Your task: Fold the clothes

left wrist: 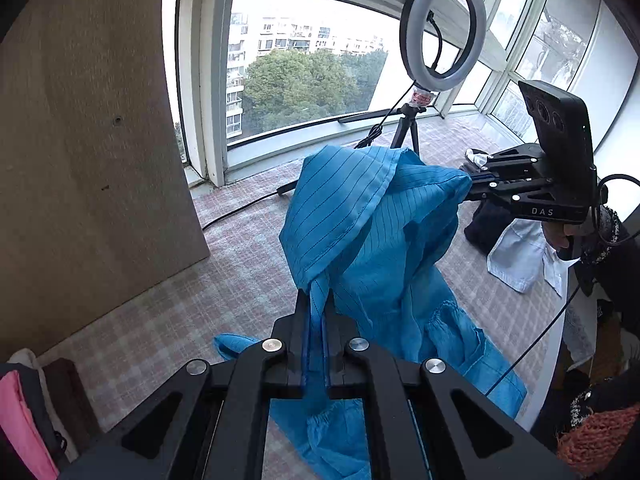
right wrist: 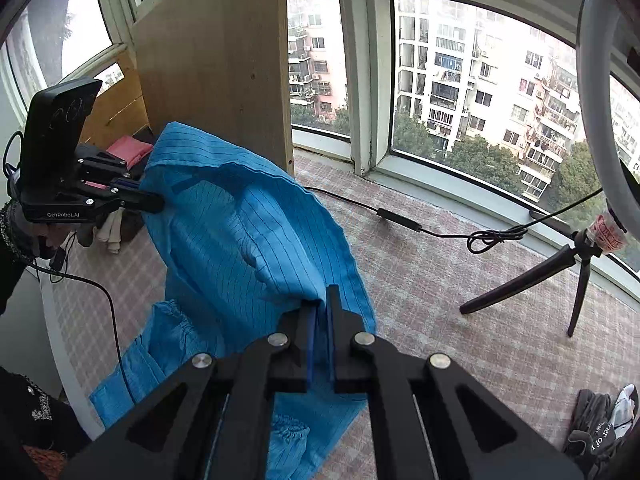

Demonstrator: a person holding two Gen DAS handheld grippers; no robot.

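Observation:
A blue pinstriped garment hangs lifted between both grippers, and its lower part with elastic cuffs trails on the pink checkered surface. In the left wrist view my left gripper is shut on one upper edge of the cloth. My right gripper pinches the other upper corner at the right. In the right wrist view the right gripper is shut on the garment, with fabric between its blue pads. The left gripper grips the far corner at the left.
A ring light stands on a tripod by the windows, with its cable across the surface. A wooden board stands at the left. Other clothes lie around: a pale shirt, pink cloth, dark items.

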